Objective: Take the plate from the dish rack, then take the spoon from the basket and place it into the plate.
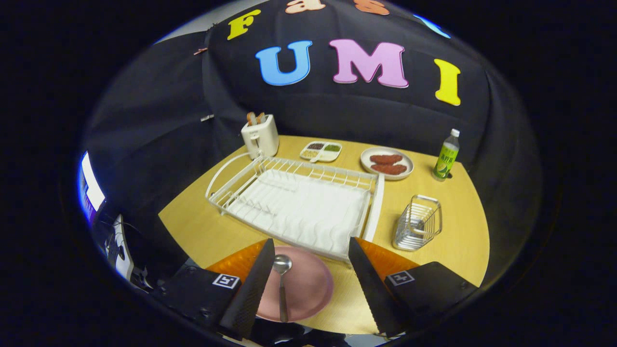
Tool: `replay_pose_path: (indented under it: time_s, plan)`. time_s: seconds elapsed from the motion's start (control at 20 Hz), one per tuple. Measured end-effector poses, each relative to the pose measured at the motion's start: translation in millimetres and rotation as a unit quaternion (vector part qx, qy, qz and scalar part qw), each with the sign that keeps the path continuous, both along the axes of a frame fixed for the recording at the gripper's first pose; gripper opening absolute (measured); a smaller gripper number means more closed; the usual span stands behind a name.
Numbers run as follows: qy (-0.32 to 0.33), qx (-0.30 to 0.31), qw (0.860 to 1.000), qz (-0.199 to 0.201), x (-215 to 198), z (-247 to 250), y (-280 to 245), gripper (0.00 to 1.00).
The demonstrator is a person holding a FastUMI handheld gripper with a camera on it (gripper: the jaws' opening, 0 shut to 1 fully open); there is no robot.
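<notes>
Already done by the look: spoon (pixel 281 284) lying in pink plate (pixel 299 284) at lower centre, handle pointing back toward gripper (pixel 308 284), fingers spread wide, empty, dish rack (pixel 294 202) beyond.

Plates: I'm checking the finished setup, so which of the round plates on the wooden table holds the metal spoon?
The pink round plate between the open gripper fingers holds the spoon; the white plate beyond the rack carries brown food.

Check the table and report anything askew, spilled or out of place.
Nothing stands out. The spoon lies on the pink plate between the open gripper fingers; the dish rack and wire basket stand upright.
</notes>
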State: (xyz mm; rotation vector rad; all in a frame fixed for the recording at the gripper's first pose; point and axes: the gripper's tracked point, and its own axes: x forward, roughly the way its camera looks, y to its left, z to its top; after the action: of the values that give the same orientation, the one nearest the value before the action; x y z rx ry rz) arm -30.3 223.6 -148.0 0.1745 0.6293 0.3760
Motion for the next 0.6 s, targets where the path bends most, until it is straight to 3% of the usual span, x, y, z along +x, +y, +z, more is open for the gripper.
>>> replay_pose_path:
  time_s: [0.3, 0.6]
  plan:
    - [-0.109, -0.007, 0.991, -0.072, 48.1, 100.4, -48.6, 0.96]
    - [-0.196, -0.024, 0.972, -0.130, 55.2, 180.1, -100.0, 0.96]
